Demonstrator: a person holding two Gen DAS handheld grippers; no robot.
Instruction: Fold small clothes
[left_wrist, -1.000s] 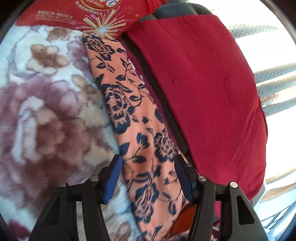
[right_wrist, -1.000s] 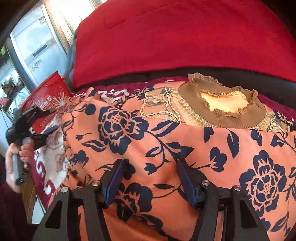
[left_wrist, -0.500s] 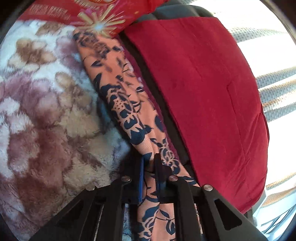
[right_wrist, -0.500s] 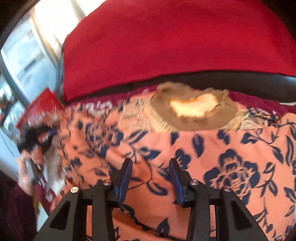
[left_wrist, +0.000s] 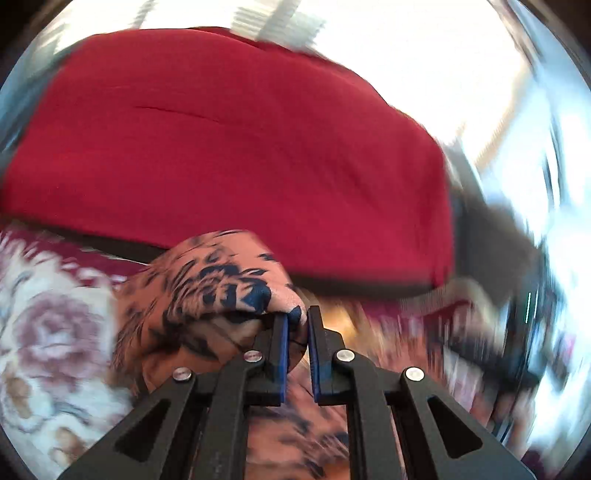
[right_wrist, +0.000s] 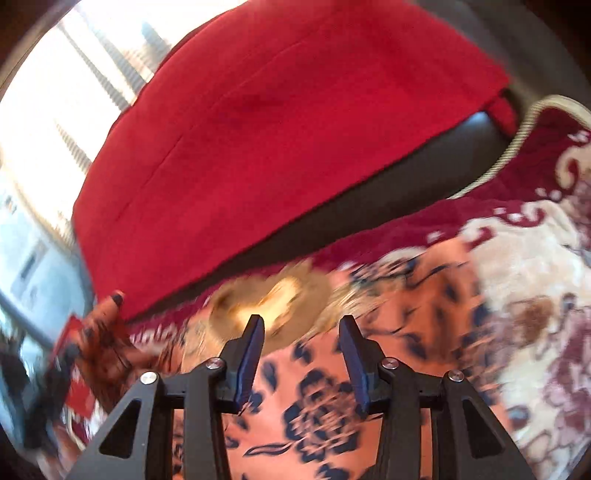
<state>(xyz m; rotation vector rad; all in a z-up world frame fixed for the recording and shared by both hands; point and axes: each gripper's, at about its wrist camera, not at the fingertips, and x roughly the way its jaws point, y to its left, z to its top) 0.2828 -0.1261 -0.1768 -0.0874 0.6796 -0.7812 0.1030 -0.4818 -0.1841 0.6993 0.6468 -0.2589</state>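
The garment (right_wrist: 325, 387) is thin, soft, salmon-orange cloth printed with dark navy flowers and leaves. It lies spread on a plush, fuzzy blanket (right_wrist: 524, 280) patterned with cream and mauve blossoms and a deep maroon border edged in pale cord. Its collar (right_wrist: 266, 306) is a round, ruffled tan band with a pale yellow opening, blurred in the right wrist view.

The left gripper (left_wrist: 297, 325) has its blue-padded jaws nearly closed, pinching a bunched fold of the garment (left_wrist: 221, 291) at the tips. The cloth balloons into a rounded, crumpled lump just ahead and to the left of the jaws, with more of it trailing down under the black finger frames. To the left of this lump lies the blanket (left_wrist: 48, 332). Beyond the jaws rises a big red cushion (left_wrist: 229, 147), smooth woven fabric with a faint crease across it, sitting on a dark seat edge. The right part of this view is too smeared to read.

The right gripper (right_wrist: 301, 328) stands wide apart and holds nothing. Flat garment cloth lies below and between its fingers, and the collar sits just ahead of the left fingertip (right_wrist: 255, 328). Farther ahead the red cushion (right_wrist: 288, 129) slopes up over a strip of dark, smooth upholstery (right_wrist: 406, 173). Far to the left of these jaws a lifted bunch of the same orange cloth shows, blurred, near something red that I cannot make out.
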